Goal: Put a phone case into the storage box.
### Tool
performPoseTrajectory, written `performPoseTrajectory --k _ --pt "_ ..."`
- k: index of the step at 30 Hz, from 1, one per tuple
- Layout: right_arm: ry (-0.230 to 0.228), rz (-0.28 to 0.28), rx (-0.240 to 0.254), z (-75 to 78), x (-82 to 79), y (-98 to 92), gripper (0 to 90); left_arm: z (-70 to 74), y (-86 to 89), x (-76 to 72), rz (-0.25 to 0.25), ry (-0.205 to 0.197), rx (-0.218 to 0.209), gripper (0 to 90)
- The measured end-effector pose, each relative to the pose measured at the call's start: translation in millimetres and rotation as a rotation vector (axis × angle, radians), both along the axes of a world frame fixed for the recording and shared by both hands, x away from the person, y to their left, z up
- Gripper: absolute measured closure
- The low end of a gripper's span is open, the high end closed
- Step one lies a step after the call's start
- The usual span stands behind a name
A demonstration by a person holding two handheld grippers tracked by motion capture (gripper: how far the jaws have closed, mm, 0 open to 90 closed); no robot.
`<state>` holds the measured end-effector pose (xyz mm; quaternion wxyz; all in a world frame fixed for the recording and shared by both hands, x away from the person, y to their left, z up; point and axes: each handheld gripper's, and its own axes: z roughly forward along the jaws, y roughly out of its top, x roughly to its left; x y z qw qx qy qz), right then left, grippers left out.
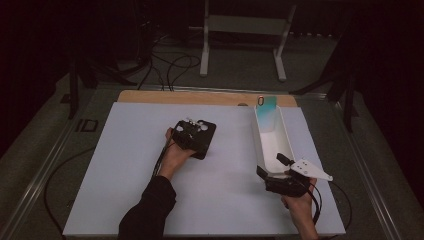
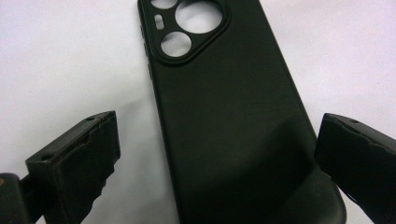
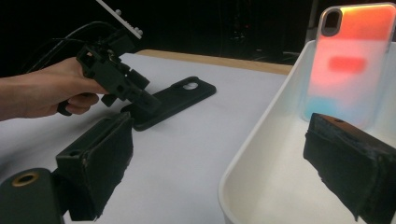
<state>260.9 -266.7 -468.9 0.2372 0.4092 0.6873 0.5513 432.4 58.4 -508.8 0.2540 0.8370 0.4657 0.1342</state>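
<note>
While the tray (image 1: 260,145) at the right already holds one case (image 1: 267,111) propped against its far wall, the black case (image 2: 224,116) lies flat at mid-table. Spread wide around its near end, the left gripper (image 2: 215,154) grips nothing yet. Holding nothing too, the right gripper (image 3: 224,158) straddles the tray's near rim, jaws wide. Lifting and traying remain, I judge.

A black phone case (image 2: 233,121) lies back-up on the white table (image 2: 60,60), running from the top centre to the lower right of the frame. The left gripper (image 2: 217,154) straddles its lower end, jaws apart, one on each side.
</note>
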Motion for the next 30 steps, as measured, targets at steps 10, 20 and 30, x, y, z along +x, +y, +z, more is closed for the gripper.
performPoseTrajectory --k 10,20,30 --pt "0.003 0.000 -0.001 -0.7 0.3 -0.2 8.1 -4.1 -10.7 2.1 0.004 0.033 -0.005 0.8" --pt "0.005 -0.003 0.002 -0.9 0.4 -0.5 8.1 -7.6 -15.8 3.4 0.008 0.068 0.038 1.9" --pt "0.007 -0.001 0.001 -1.0 0.2 0.0 8.1 -1.9 -14.0 2.9 0.002 0.096 0.064 11.2"
